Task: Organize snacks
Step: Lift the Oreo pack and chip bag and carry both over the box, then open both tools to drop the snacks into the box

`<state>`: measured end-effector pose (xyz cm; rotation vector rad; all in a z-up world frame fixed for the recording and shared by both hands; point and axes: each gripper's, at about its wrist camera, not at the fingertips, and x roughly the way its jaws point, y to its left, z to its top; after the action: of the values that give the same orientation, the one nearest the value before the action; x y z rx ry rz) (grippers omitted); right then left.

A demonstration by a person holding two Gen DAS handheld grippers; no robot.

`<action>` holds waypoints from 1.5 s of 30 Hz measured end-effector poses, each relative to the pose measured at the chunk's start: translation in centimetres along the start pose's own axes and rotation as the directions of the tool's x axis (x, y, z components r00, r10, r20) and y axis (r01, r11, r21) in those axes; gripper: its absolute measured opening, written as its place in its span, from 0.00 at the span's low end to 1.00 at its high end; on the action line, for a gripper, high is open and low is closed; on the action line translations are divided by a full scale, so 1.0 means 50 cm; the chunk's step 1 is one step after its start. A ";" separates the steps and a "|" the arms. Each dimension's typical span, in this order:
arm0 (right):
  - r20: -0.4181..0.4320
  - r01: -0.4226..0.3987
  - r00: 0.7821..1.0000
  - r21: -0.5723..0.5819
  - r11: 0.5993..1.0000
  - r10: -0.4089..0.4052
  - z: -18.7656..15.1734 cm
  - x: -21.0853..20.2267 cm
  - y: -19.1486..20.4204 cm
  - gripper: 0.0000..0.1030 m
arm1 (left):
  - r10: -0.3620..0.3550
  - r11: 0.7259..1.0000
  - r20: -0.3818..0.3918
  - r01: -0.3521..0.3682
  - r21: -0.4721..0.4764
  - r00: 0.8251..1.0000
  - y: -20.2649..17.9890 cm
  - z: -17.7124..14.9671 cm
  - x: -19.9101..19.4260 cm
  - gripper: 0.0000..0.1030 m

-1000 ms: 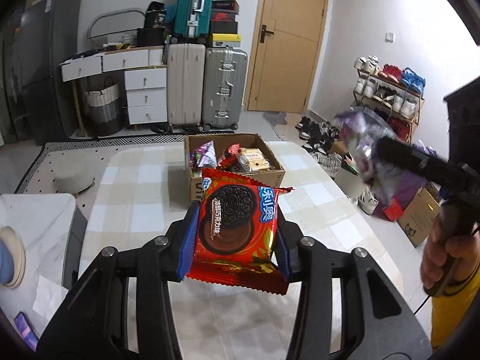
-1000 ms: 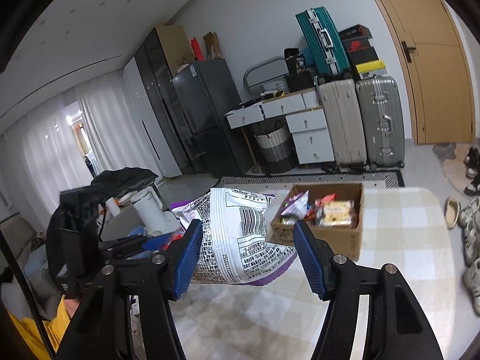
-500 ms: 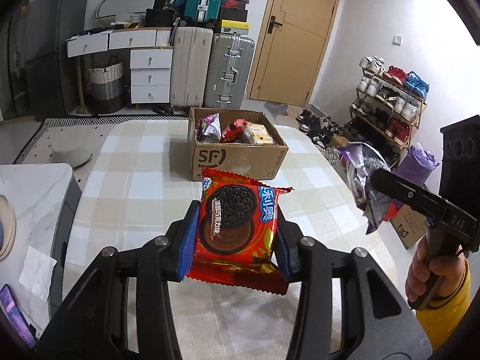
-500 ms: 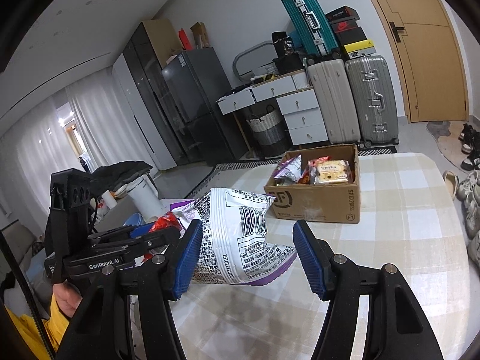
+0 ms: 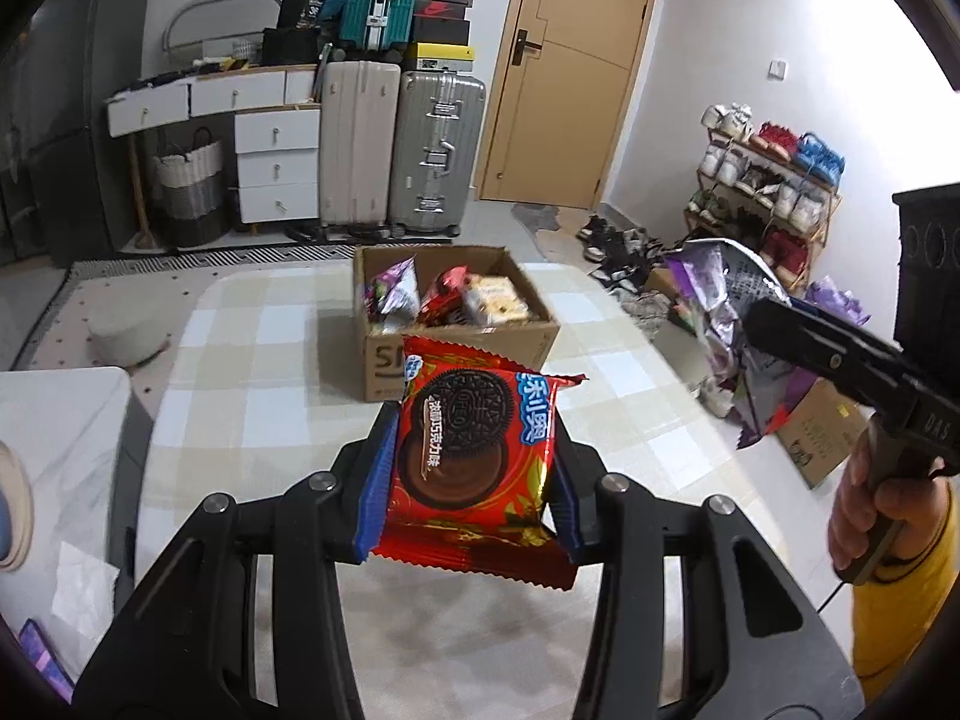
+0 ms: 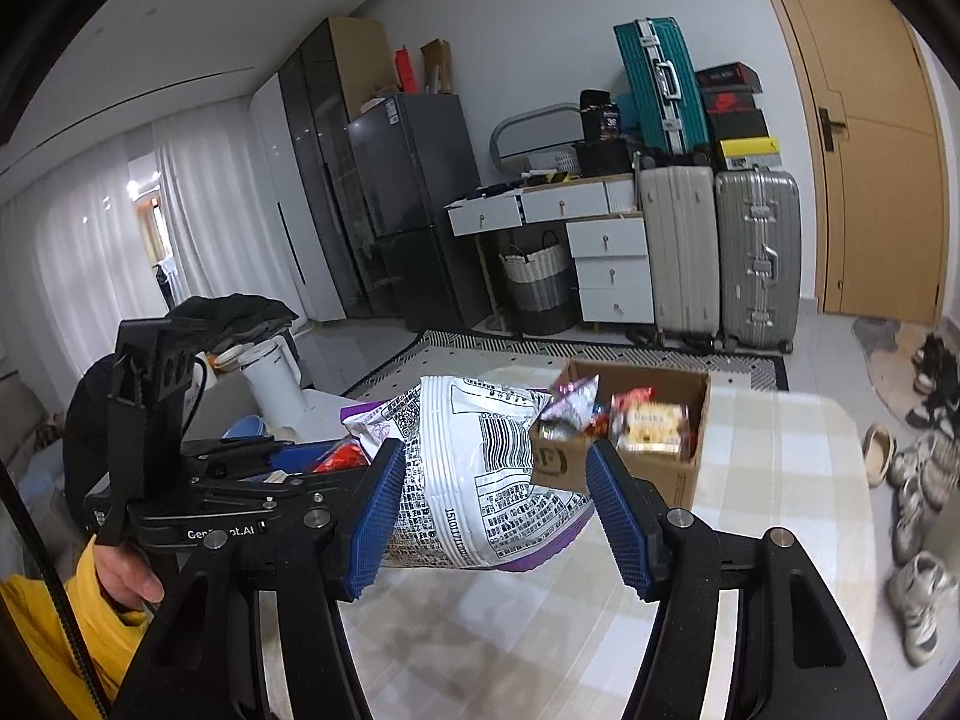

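My left gripper [image 5: 468,480] is shut on a red Oreo pack [image 5: 474,450] and holds it above the checked table [image 5: 252,360], in front of the cardboard box [image 5: 456,348]. The box holds several snack packs. My right gripper [image 6: 498,516] is shut on a white and purple snack bag [image 6: 480,474], held above the table short of the box [image 6: 648,462]. The bag also shows at the right of the left wrist view [image 5: 726,324], with the right gripper's body behind it.
Suitcases [image 5: 402,144], white drawers [image 5: 270,150] and a door [image 5: 576,72] stand beyond the table. A shoe rack [image 5: 768,180] and loose shoes are on the right. A white counter [image 5: 48,450] with a kettle [image 6: 273,378] lies left of the table.
Both grippers have kept hold of their packs while moving. The box came nearer half a second ago, and in the left view has drawn back a little since.
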<state>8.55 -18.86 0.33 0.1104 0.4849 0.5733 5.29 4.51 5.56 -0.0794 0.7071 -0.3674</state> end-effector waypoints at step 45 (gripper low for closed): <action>-0.371 0.182 0.923 0.182 0.966 -0.103 0.131 0.574 -0.418 0.62 | 0.001 0.997 -0.259 -0.022 -0.080 0.966 0.111 0.423 0.687 0.40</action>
<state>42.95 -20.51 -10.48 0.1745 0.9056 0.3949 44.69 -3.64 -0.77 -0.1067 0.9810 -0.3408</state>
